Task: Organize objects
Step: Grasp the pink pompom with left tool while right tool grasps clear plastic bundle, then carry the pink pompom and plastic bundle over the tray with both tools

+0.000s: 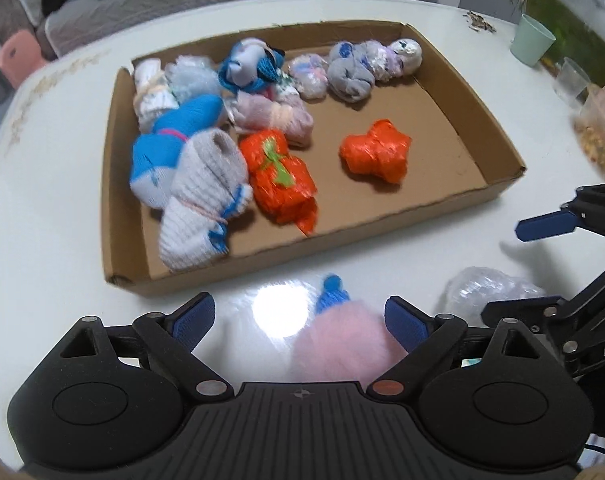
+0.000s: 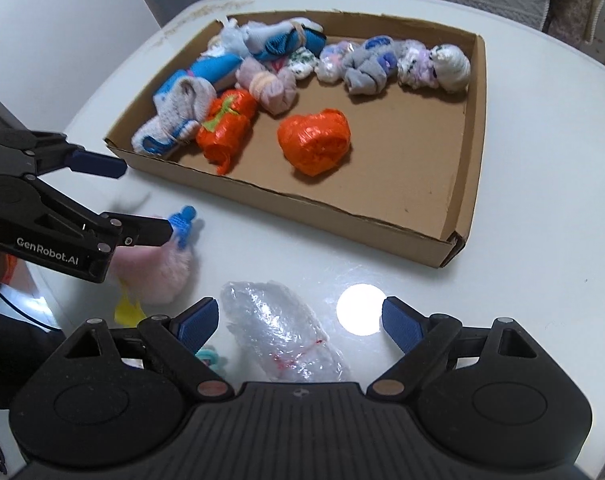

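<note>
Left claw: I see my left gripper [image 1: 300, 322] with its jaws spread wide; the pink fluffy bundle [image 1: 342, 344] lies between them, low centre of the left wrist view, and the right-hand blue pad [image 1: 406, 326] sits just against its fuzz. I cannot tell whether it presses.

Pink bundle detail: a small blue knitted tip [image 1: 333, 288] pokes out toward the box; in the right wrist view the same bundle [image 2: 162, 272] sits at left, under the left gripper's lower finger.

Right claw: my right gripper [image 2: 298, 320] also stands open, with the clear plastic-wrapped bundle [image 2: 282, 336] between its fingers at bottom centre, neither pad touching it.

Box: the shallow cardboard tray [image 1: 498, 184] fills the middle of both views on the white table [image 1: 54, 220].

Inside the box: rolled sock bundles crowd the left and far side; a grey-white one with blue trim [image 1: 206, 196] and a blue one [image 1: 170, 152] near the left wall, a grey knotted one [image 1: 350, 74] at the back. One orange wrapped bundle [image 1: 280, 176] touches the grey-white roll; another orange bundle [image 1: 376, 152] lies alone on bare cardboard.

In the way: the tray's near wall stands between both grippers and the open floor.

Around: a green cup [image 1: 532, 44] and clear containers [image 1: 570, 78] at upper right; a yellow scrap [image 2: 128, 310] beside the pink bundle.
</note>
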Demonstrator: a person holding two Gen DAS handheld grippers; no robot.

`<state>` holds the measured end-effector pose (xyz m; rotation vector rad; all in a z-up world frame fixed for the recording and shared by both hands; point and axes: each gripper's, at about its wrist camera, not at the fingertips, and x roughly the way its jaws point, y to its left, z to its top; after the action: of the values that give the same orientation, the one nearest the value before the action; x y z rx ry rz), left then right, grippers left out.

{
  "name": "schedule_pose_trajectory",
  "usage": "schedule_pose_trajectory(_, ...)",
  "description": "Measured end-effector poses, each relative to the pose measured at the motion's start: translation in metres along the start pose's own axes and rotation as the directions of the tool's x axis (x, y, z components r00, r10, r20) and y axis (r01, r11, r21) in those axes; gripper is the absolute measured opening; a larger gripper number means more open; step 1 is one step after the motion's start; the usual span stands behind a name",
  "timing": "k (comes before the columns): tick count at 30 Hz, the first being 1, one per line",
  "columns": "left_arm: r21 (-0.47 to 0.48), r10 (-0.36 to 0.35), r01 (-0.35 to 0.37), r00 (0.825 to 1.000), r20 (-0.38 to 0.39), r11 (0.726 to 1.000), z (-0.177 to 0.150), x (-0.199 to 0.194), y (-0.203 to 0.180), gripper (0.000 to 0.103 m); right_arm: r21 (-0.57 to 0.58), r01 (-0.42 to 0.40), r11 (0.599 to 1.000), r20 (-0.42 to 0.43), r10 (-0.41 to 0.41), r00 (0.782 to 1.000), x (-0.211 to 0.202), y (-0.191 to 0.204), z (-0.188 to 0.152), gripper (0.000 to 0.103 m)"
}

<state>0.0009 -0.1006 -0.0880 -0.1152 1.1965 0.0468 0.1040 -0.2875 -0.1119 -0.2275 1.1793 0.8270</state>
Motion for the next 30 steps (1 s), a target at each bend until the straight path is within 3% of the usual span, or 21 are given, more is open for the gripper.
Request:
schedule_pose_trajectory(7,0.058,0.011,-0.009,0.999,-0.046,0.998,-0.016,0.009,-0.014,0.094,-0.073,0.012,0.997,-0.032,-0.015,0.999,0.004,0.008,-0.004,0.087)
schedule_pose_trajectory(13,0.063,0.033,-0.028,0.997,-0.072,0.998,-0.021,0.020,-0.011,0.086,-0.105,0.029,0.994,-0.061,-0.035,0.998,0.009,0.009,-0.006,0.057)
schedule_pose_trajectory(16,0.052,0.027,-0.023,0.997,-0.079,0.998,-0.023,0.022,-0.008,0.068,-0.104,0.019,0.994,-0.074,-0.027,0.997,0.012,0.008,-0.008,0.044)
schedule_pose_trajectory(19,0.076,0.026,-0.022,0.998,-0.064,0.997,-0.025,0.020,-0.011,0.046,-0.099,0.013,0.995,-0.082,-0.021,0.996,0.013,0.007,-0.008,0.038)
schedule_pose_trajectory(26,0.096,0.022,-0.017,0.998,-0.051,0.995,-0.024,0.014,-0.017,0.042,-0.071,0.002,0.997,-0.073,-0.007,0.997,0.008,0.000,-0.007,0.031)
schedule_pose_trajectory(30,0.108,0.012,-0.011,1.000,-0.006,0.994,-0.016,0.000,-0.019,0.042,-0.043,-0.021,0.999,-0.033,0.020,0.999,-0.007,-0.006,-0.005,0.030)
